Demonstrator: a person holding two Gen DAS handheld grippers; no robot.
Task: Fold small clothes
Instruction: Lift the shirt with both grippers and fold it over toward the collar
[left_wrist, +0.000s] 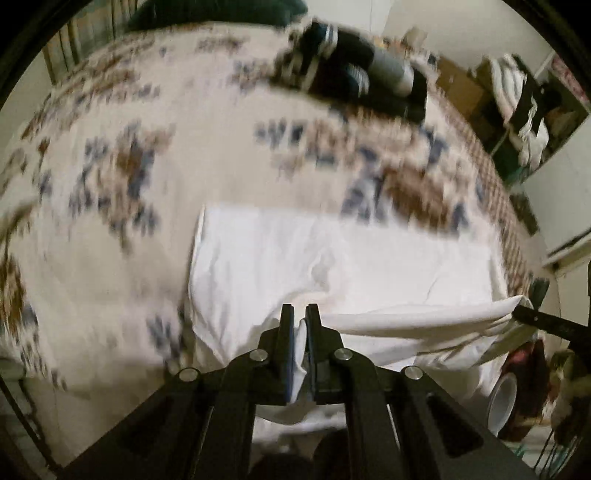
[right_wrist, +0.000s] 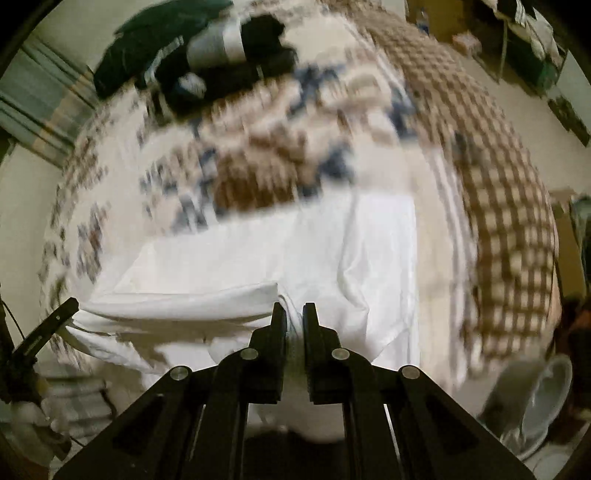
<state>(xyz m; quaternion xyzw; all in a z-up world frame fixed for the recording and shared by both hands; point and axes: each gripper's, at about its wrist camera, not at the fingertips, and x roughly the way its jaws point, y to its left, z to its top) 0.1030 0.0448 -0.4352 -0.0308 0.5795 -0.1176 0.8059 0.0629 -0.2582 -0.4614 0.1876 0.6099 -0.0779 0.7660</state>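
Observation:
A white garment (left_wrist: 332, 254) lies on a bed with a patterned cover; it also shows in the right wrist view (right_wrist: 295, 251). My left gripper (left_wrist: 300, 314) is shut on the garment's near edge, with white cloth between its fingers. My right gripper (right_wrist: 294, 314) is shut on the same near edge further right. The held edge is lifted and stretched taut between the two grippers. The right gripper's tip (left_wrist: 532, 314) shows at the right of the left wrist view, and the left gripper's tip (right_wrist: 59, 314) at the left of the right wrist view. Both views are motion-blurred.
A pile of dark and grey clothes (left_wrist: 354, 66) lies at the far side of the bed, also seen in the right wrist view (right_wrist: 207, 55). The patterned bedcover (left_wrist: 129, 166) spreads all around. Shelves with clutter (left_wrist: 524, 103) stand at the right. A grey basin (right_wrist: 543, 402) sits on the floor.

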